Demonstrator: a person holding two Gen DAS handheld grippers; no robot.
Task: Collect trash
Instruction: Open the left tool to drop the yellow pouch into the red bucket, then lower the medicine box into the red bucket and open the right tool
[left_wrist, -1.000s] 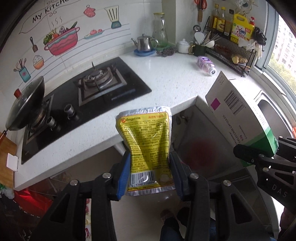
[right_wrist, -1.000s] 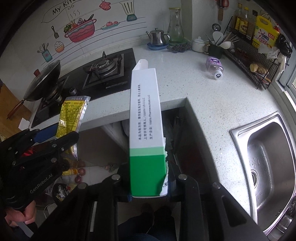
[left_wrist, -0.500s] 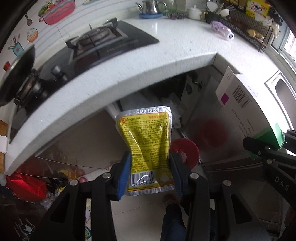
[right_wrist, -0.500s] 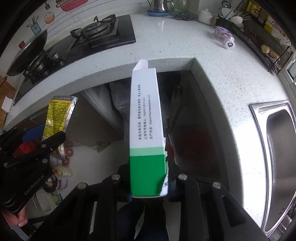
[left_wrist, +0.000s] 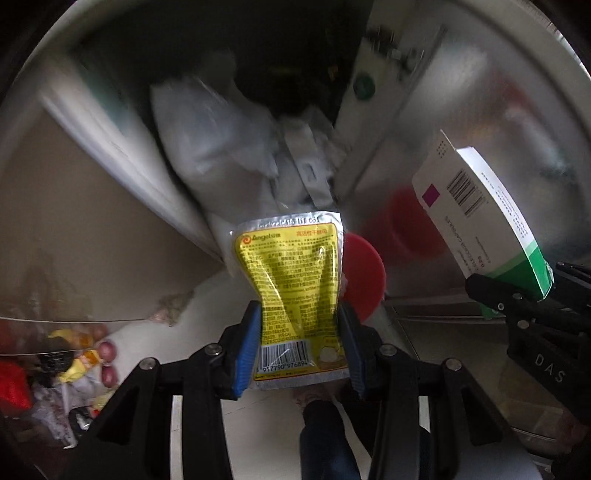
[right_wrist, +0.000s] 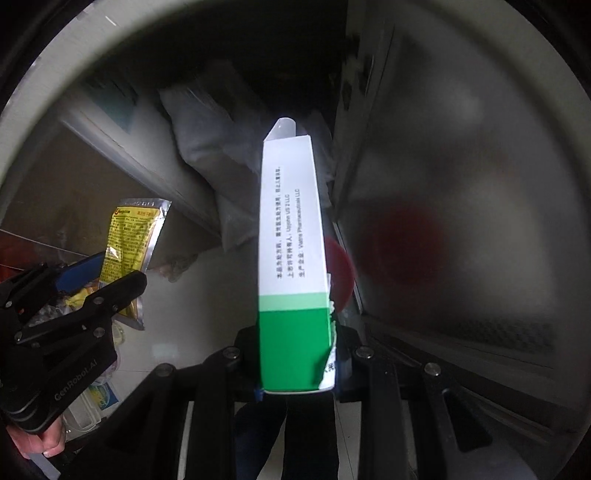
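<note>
Yellow pouch (left_wrist: 293, 280) in left tongs (left_wrist: 298, 347), box (right_wrist: 291, 280) — right tongs (right_wrist: 295, 363)

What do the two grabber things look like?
Both are black, made of jointed bars with silver bolts. The left gripper has blue pads on its fingers and "GenRobot.AI" printed on its side. The right gripper shows the letters "DAS".

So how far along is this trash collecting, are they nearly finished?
Partway, it seems. Done: both pieces are picked up. In hand: the left gripper clamps a yellow foil packet, and the right gripper clamps a green and white carton, both held low near a blurry red round thing, possibly a bin. Left: neither piece is released, so dropping them remains.
</note>
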